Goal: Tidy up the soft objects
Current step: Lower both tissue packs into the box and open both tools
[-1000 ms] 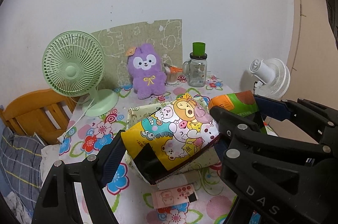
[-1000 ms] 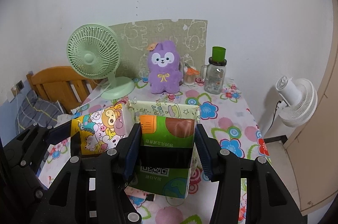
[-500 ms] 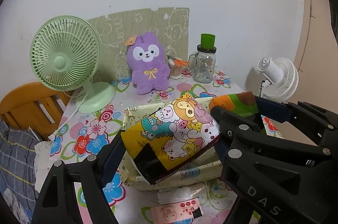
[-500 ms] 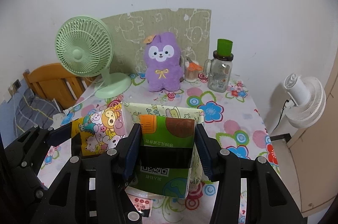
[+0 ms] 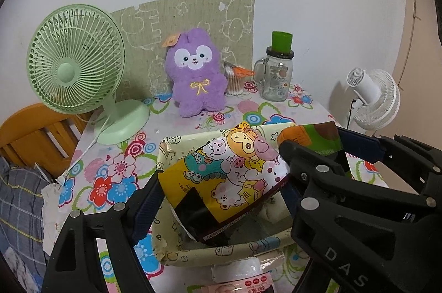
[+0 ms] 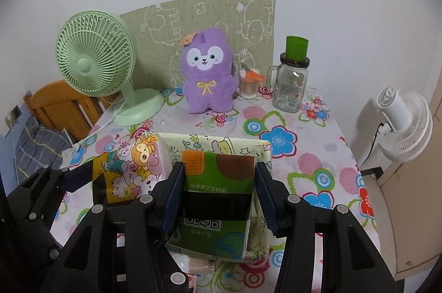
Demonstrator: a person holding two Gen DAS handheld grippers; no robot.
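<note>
Low in the frame, the right gripper (image 6: pixel 218 192) clamps a green tissue pack (image 6: pixel 218 190) above the pale fabric basket (image 6: pixel 265 152); lower left, the left gripper (image 6: pixel 121 179) holds a cartoon pack (image 6: pixel 132 168).

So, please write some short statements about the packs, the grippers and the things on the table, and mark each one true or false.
1. The left gripper holds the cartoon tissue pack. True.
2. The right gripper is empty. False: it clamps the green tissue pack.
3. The purple plush lies inside the fabric basket. False: it sits upright near the wall.
4. The green fan stands left of the plush. True.
5. Both packs hang above the basket. True.
</note>
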